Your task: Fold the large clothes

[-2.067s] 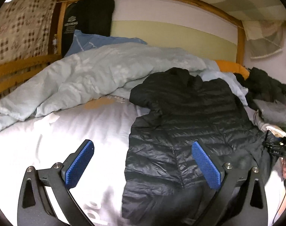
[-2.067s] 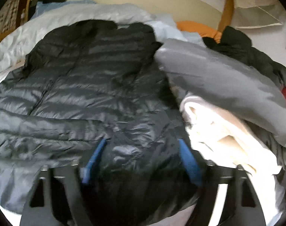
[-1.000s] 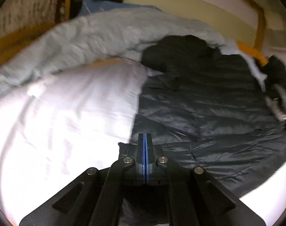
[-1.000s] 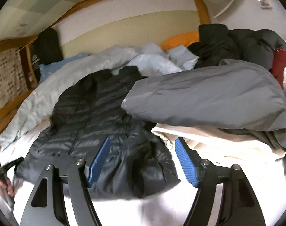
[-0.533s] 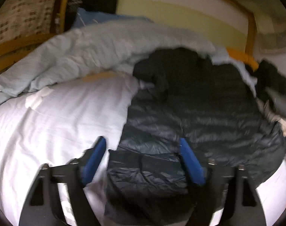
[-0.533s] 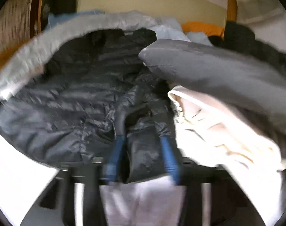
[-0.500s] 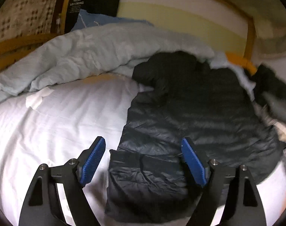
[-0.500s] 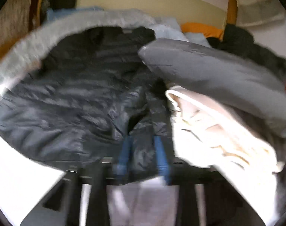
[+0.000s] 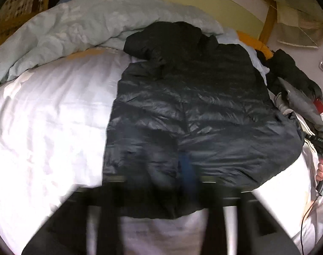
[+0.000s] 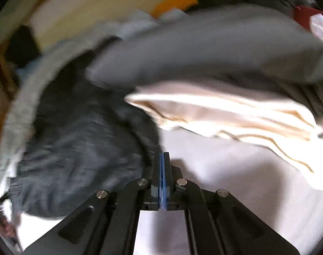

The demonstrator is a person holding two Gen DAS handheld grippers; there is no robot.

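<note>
Left wrist view: the black quilted puffer jacket lies spread flat on the white-sheeted bed, collar toward a pale blue duvet. The left tool, blurred, is closing on the jacket's hem.

Right wrist view: the right tool has its pads pressed together, empty, at the jacket's edge, near a cream folded garment.

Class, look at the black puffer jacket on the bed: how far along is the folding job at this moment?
Done: the black puffer jacket lies spread flat on the white sheet, no fold visible. In hand: the left gripper is closing on its near hem; the right gripper is shut at its edge, though whether it pinches fabric is unclear. Left: every fold, and the grey garment beside it.
</note>
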